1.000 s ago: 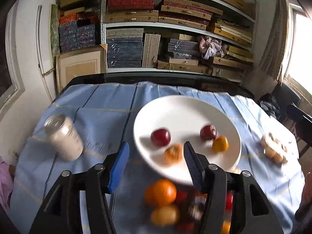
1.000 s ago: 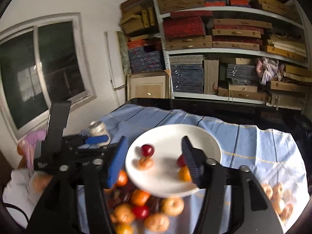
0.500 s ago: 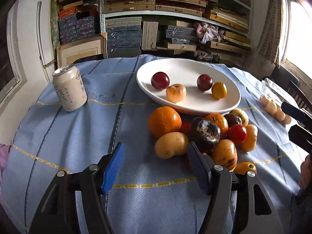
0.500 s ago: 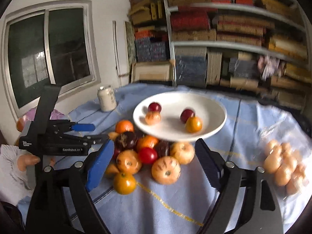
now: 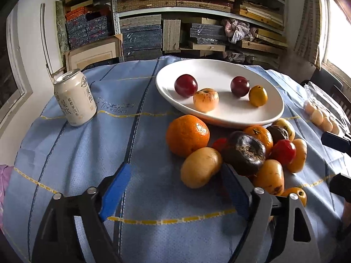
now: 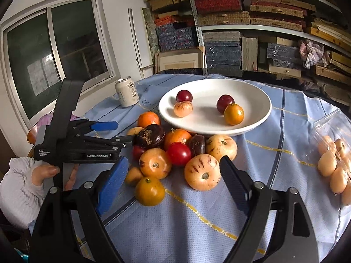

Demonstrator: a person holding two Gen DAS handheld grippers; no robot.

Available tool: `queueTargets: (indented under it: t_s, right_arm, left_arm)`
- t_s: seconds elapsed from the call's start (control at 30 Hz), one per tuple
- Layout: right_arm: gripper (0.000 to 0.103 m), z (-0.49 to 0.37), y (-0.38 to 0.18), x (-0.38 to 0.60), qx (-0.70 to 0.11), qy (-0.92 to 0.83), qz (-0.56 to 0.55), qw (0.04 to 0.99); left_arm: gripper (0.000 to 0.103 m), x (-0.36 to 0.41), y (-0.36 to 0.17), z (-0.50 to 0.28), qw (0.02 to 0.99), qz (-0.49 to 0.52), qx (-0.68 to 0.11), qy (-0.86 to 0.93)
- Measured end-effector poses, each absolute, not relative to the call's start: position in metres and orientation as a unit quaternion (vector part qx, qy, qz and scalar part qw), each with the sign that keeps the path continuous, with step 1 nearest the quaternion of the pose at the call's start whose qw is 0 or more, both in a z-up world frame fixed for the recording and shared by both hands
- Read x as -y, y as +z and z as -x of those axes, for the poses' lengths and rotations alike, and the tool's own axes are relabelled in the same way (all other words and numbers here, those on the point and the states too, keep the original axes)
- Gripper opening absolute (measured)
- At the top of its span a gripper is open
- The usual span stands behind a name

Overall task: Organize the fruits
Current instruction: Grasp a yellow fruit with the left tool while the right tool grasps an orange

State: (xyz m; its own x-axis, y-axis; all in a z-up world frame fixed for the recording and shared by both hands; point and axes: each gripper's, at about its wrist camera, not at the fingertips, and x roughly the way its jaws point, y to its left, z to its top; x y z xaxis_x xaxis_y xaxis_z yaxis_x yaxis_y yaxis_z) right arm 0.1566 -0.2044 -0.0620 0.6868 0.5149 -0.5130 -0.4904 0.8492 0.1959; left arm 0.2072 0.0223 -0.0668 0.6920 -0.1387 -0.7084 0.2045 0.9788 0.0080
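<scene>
A white plate (image 5: 215,72) (image 6: 248,96) on the blue cloth holds two dark red plums, a pale striped fruit and a small yellow-orange one. In front of it lies a pile of fruit: a big orange (image 5: 187,138), a yellow fruit (image 5: 200,167), a dark purple fruit (image 5: 245,155) and a red tomato (image 6: 178,153). My left gripper (image 5: 175,171) (image 6: 118,132) sits low at the pile's left, jaws opening, with the yellow fruit lying loose by its right finger. My right gripper (image 6: 174,164) stands open over the pile's near side, around a pale striped fruit (image 6: 201,172), pressing nothing.
A cream drink can (image 5: 74,97) stands upright left of the plate. A clear pack of pale round fruits (image 6: 333,160) lies at the table's right edge. A hand (image 6: 43,171) in a grey sleeve holds the left gripper. Crowded shelves stand behind the table.
Both grippers have come down toward the table and closer to the fruit pile. Both pairs of jaws stand wider than a second ago.
</scene>
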Motion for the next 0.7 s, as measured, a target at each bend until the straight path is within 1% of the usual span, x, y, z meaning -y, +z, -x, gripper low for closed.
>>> queueTargets:
  t_s: [0.07,0.17,0.33,0.43,0.5,0.57,0.67,0.7]
  right_arm:
    - [0.083,-0.156,-0.063,0.204,-0.287,0.274,-0.021,0.918]
    - [0.083,-0.155,-0.064,0.202,-0.291,0.275,-0.017,0.916]
    - [0.083,-0.155,-0.066,0.199,-0.297,0.280,-0.009,0.913]
    - [0.083,-0.155,-0.067,0.197,-0.298,0.281,-0.005,0.912]
    - [0.083,-0.154,-0.069,0.196,-0.300,0.282,-0.003,0.912]
    - [0.083,-0.154,-0.069,0.194,-0.301,0.281,-0.001,0.911]
    - [0.083,-0.156,-0.070,0.194,-0.303,0.281,0.000,0.910]
    - [0.083,-0.156,-0.071,0.194,-0.305,0.281,0.001,0.910]
  left_arm:
    - [0.087,-0.026,-0.068,-0.209,0.917,-0.036,-0.386,-0.096]
    - [0.087,-0.027,-0.069,-0.206,0.916,-0.053,-0.387,-0.086]
    - [0.083,-0.026,-0.068,-0.204,0.919,-0.065,-0.379,-0.085]
    - [0.076,-0.023,-0.069,-0.208,0.917,-0.058,-0.382,-0.097]
    - [0.067,-0.019,-0.069,-0.210,0.915,-0.047,-0.384,-0.116]
    - [0.061,-0.014,-0.069,-0.210,0.913,-0.049,-0.386,-0.123]
    - [0.059,-0.014,-0.070,-0.210,0.912,-0.041,-0.387,-0.129]
    - [0.050,-0.016,-0.071,-0.211,0.910,-0.031,-0.391,-0.137]
